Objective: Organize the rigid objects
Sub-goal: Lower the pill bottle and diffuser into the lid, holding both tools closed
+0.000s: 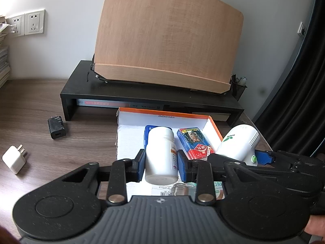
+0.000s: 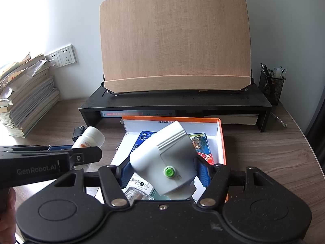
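White pill bottle (image 1: 161, 154) pinched in left gripper (image 1: 161, 160), white device (image 2: 164, 158) in right gripper (image 2: 164, 172); two chargers (image 1: 13, 159) aside.

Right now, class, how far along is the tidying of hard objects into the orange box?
Done: a card pack and a blue packet lie in the orange box. In hand: the left gripper clamps a white bottle; the right gripper clamps a white device, both above the box. Left: the black charger and white charger on the desk.

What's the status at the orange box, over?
Left tongs shut on white bottle. Right tongs shut on white device. Both held over orange box. Nothing blocking.
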Available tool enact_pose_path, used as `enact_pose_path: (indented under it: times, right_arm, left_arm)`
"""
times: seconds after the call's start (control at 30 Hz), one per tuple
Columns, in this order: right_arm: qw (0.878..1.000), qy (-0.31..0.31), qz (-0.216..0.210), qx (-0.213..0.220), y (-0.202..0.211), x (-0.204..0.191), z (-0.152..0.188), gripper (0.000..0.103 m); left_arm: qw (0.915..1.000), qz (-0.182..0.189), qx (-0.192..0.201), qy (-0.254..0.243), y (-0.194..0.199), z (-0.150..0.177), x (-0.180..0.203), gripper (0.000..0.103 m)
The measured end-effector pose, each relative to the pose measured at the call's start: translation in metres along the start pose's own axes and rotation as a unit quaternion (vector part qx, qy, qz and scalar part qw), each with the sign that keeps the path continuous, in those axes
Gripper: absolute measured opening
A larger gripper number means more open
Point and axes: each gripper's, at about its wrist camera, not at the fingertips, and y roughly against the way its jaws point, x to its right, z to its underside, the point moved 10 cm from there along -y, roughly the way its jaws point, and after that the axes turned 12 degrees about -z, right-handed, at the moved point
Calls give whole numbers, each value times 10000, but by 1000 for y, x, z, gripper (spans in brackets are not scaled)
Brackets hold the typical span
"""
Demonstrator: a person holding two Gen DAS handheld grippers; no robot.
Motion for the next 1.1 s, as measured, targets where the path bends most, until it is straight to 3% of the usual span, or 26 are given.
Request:
enact_pose_path:
  times: [1.1]
  right_arm:
    - [10000,-29,25,-12,0,2,3,76]
  left_arm:
    - [10000,15,-37,-49,-2,2,2,33]
